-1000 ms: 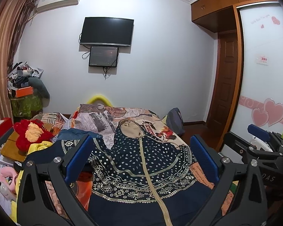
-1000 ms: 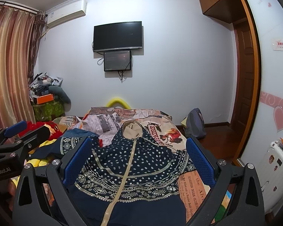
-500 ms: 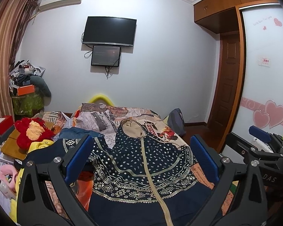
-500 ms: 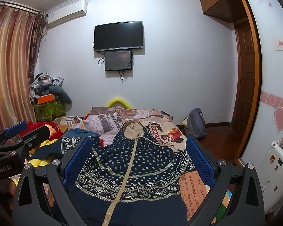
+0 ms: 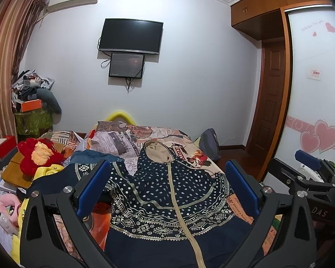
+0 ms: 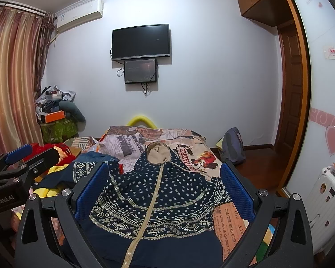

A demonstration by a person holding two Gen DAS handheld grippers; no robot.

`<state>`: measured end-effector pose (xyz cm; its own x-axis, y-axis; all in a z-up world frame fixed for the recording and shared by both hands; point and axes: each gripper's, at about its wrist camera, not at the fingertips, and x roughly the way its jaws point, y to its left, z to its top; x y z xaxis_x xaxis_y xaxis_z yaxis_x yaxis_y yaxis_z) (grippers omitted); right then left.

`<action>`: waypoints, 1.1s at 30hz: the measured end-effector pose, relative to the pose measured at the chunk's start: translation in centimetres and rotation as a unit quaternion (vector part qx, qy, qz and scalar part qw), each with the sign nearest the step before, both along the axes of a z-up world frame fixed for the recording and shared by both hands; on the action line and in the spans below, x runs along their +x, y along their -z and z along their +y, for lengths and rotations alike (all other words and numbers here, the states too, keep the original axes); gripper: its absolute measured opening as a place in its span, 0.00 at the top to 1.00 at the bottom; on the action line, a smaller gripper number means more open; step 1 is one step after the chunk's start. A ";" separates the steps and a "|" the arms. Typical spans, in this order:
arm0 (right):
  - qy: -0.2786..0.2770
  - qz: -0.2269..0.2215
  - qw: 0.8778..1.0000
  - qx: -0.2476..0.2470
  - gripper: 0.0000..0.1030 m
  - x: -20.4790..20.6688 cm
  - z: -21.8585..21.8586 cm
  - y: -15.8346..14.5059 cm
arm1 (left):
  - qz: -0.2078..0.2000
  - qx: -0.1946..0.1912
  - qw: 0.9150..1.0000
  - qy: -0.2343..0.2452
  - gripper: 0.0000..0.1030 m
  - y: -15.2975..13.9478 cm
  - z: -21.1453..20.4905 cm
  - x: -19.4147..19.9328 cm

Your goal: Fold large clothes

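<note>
My left gripper (image 5: 167, 192) and right gripper (image 6: 165, 189) both spread wide, empty, above navy hooded jacket (image 5: 167, 196) lying flat, zipped, on bed (image 5: 158, 134).

I see a navy hooded jacket (image 5: 167, 192) straight ahead of my claws, spread flat and face up, beige zipper closed, white dots and patterned bands, hood pointing away.

A bed (image 5: 167, 134) covered by a newspaper-print quilt (image 6: 185, 143) is seen; a navy dotted hooded jacket (image 5: 167, 192) is spread flat on it, zipper up, hood toward the far wall. A blue denim garment (image 5: 93, 156) is laid beside its left sleeve.
</note>
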<state>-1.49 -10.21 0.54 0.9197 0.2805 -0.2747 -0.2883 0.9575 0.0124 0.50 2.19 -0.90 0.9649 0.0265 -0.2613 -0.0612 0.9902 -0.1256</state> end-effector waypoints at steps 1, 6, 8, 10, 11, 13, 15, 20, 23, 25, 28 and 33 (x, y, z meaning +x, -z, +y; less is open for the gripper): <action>0.000 0.000 1.000 0.000 0.04 0.0 0.0 0.0 | 0.000 0.000 1.000 0.000 0.00 0.0 0.0 0.0; 0.000 0.000 1.000 0.000 0.03 0.0 0.1 -0.1 | 0.000 0.000 1.000 -0.001 0.00 0.0 0.0 0.0; 0.000 0.000 1.000 0.000 0.03 0.0 0.1 0.0 | 0.000 -0.001 1.000 -0.002 0.00 0.0 0.1 0.0; 0.000 0.000 1.000 -0.001 0.04 0.0 0.2 0.1 | 0.000 -0.001 1.000 -0.002 0.00 0.1 0.1 0.0; 0.000 0.000 1.000 -0.001 0.03 0.0 0.1 0.0 | 0.000 -0.001 1.000 -0.003 0.00 0.2 0.1 0.1; 0.000 0.001 1.000 -0.001 0.03 0.0 0.2 0.1 | 0.000 -0.002 1.000 -0.003 0.00 0.2 0.1 0.1; 0.000 0.002 1.000 -0.002 0.03 0.1 0.3 0.2 | 0.001 -0.002 1.000 -0.003 0.00 0.3 0.1 0.1; 0.000 0.004 1.000 -0.002 0.04 0.4 0.4 0.3 | 0.002 -0.002 1.000 -0.005 0.00 0.5 0.3 0.3; 0.001 0.008 1.000 -0.001 0.03 0.8 0.4 0.5 | 0.005 -0.001 1.000 -0.007 0.00 0.6 0.5 0.7; 0.001 0.013 1.000 -0.001 0.03 1.2 0.4 0.6 | 0.006 -0.001 1.000 -0.009 0.00 0.7 0.8 1.1; 0.001 0.019 1.000 -0.001 0.03 1.8 0.6 0.8 | 0.010 -0.003 1.000 -0.011 0.00 0.8 1.3 1.9; -0.002 0.032 0.999 -0.004 0.03 4.1 1.0 1.2 | 0.015 -0.003 1.000 -0.023 0.00 1.2 2.6 3.7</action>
<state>2.61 -9.17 -0.63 0.8993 0.2818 -0.3345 -0.2914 0.9564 0.0224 4.20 4.79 -2.06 0.9545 0.0686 -0.2901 -0.1099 0.9856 -0.1286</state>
